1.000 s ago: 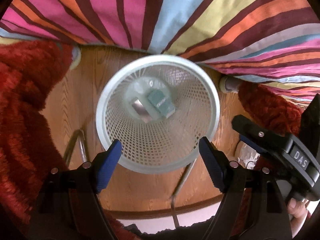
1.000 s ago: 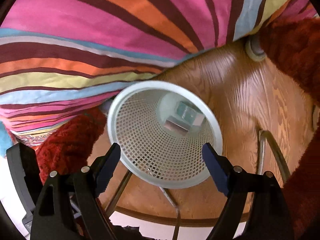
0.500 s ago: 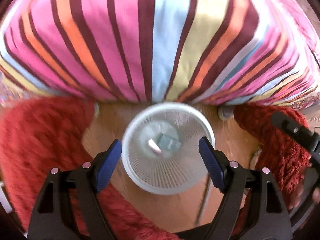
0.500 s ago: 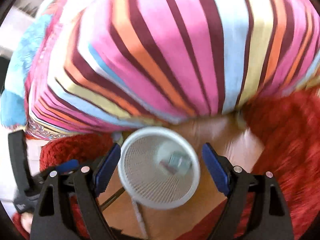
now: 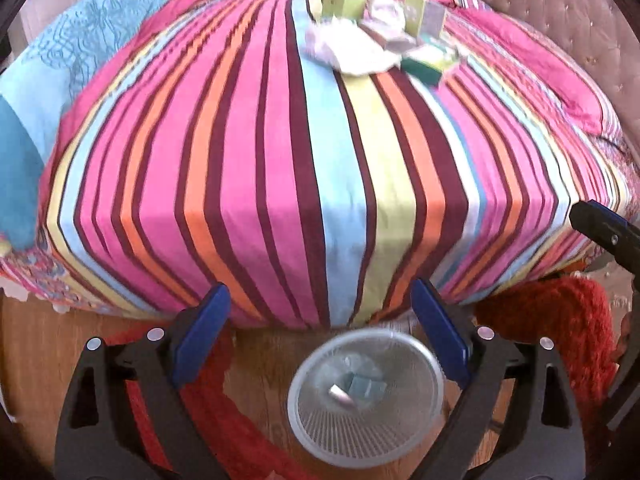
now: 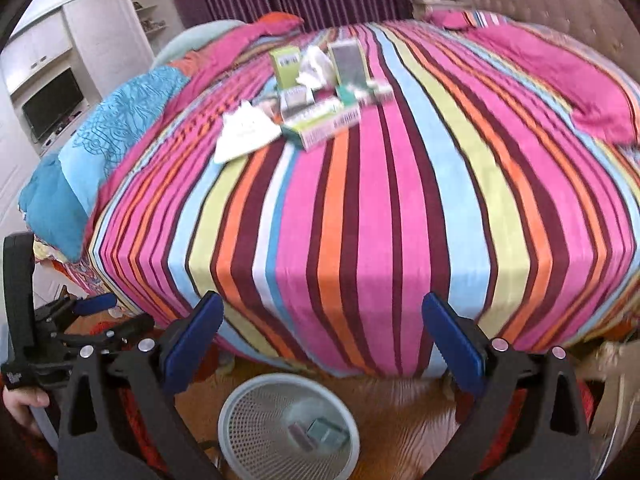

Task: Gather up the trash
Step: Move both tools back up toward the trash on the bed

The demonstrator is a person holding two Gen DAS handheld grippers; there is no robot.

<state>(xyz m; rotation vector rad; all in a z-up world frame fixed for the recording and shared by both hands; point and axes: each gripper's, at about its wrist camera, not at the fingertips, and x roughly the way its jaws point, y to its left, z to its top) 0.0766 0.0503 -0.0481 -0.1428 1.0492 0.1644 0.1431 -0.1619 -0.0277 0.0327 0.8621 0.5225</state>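
Observation:
A white mesh wastebasket [image 5: 366, 396] [image 6: 288, 428] stands on the wood floor at the foot of the bed, with a teal box [image 5: 366, 386] [image 6: 326, 432] and a small pale packet inside. On the striped bedspread far ahead lies a heap of trash [image 5: 376, 36] [image 6: 304, 92]: small green and teal boxes, white tissues, paper. My left gripper [image 5: 320, 336] hangs above the basket, jaws opening, nothing between them. My right gripper [image 6: 322, 346] is likewise raised over the basket, jaws opening and empty.
The striped bed [image 5: 300, 160] fills the middle of both views. A red shaggy rug [image 5: 560, 320] lies on the floor beside the basket. A blue blanket [image 6: 100, 148] drapes the bed's left side. White cabinets [image 6: 60, 60] stand at far left.
Both grippers rose from close over the basket and tilted up, so the bed top and its trash came into view. Both pairs of jaws spread wider.

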